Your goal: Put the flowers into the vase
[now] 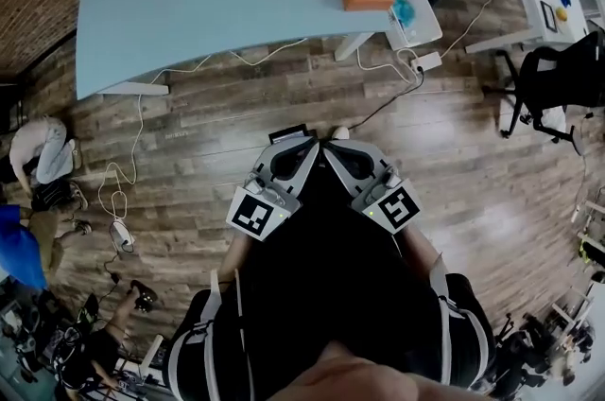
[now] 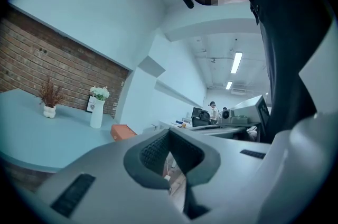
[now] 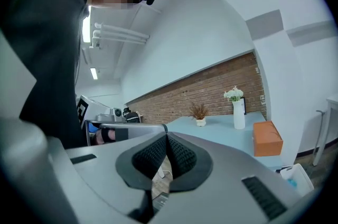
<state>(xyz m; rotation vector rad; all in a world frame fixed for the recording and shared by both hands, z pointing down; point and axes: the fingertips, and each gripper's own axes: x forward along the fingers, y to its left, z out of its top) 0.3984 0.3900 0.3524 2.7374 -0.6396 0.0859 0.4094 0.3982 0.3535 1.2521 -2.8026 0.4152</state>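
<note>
Flowers (image 3: 233,94), white and bunched, are seen standing in a tall white vase (image 3: 238,114) on the pale blue table (image 1: 236,2), well apart from both grippers. On that table a small white pot of dried brown stems (image 3: 199,112) is set to one side of the vase, and an orange box (image 3: 266,138) is laid near the table's edge on the other side; a brick wall (image 3: 174,99) is seen behind them. The left gripper (image 2: 169,134) is held with its jaws closed together, the ribbed pads meeting and nothing caught between them. The right gripper (image 3: 165,138) is likewise closed on nothing, its pads pressed one against the other. In the head view both grippers are held close before the person's dark-clothed body (image 1: 321,295), angled inward so that their tips nearly meet above the wooden floor (image 1: 454,163), short of the table. White cables (image 1: 140,120) are trailed across the planks, a white bin (image 1: 425,28) is placed beside the table's leg, and a black chair (image 1: 553,87) is seen at the right. Other people (image 2: 212,109) are made out far off in the left gripper view, too small to be described.
</note>
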